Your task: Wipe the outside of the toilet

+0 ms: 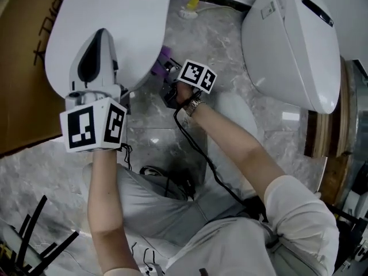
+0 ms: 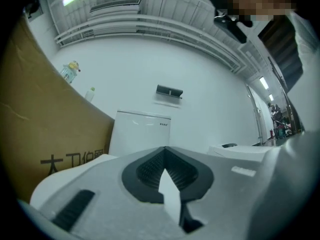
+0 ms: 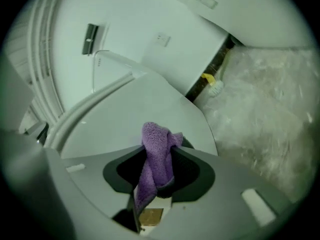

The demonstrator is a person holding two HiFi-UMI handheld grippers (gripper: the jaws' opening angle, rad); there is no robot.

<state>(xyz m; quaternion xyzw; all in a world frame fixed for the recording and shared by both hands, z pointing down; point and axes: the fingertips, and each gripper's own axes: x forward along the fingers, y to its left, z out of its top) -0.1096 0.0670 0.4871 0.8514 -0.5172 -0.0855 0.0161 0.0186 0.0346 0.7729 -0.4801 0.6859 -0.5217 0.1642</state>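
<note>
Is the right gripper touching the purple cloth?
Touching. The right gripper view shows the purple cloth pinched between the fingers of the right gripper.

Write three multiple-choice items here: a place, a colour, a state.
1. Where is the cloth?
A. on the floor
B. between the right gripper's jaws
C. on the cardboard box
2. What colour is the cloth?
A. yellow
B. green
C. purple
3. How do the left gripper's jaws stand?
A. wide apart
B. together, empty
C. closed on a cloth

Answers: 1 B, the right gripper view shows it pinched there; 2 C, it shows purple in that view; 3 B, the left gripper view shows them meeting, nothing between.
</note>
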